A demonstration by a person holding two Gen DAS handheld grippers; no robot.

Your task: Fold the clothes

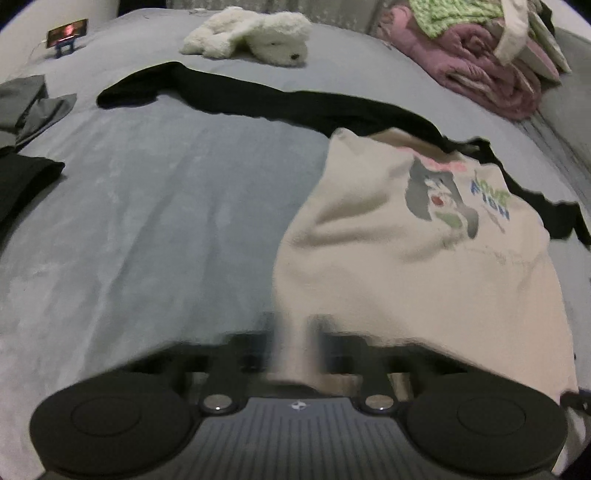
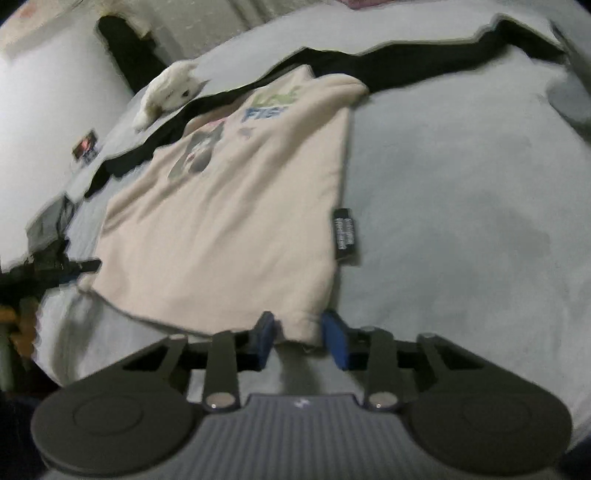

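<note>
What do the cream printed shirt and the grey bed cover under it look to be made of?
Cream printed shirt: soft matte knit, probably cotton jersey; it drapes limply and the cartoon print sits flat, looking faded. Grey bed cover: a brushed, velvety fabric by the look, since pale and darker streaks show across its nap; the fibre itself cannot be told.

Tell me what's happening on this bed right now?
A person is folding laundry with a handheld gripper in each hand. Both are at the near hem of a cream T-shirt with a cartoon print, spread flat on the grey bedcover. The right gripper is shut on a hem corner; the left gripper is shut on the other end of the hem. No fold has been made yet. A black garment lies beyond the shirt, with a white plush toy further back.
</note>
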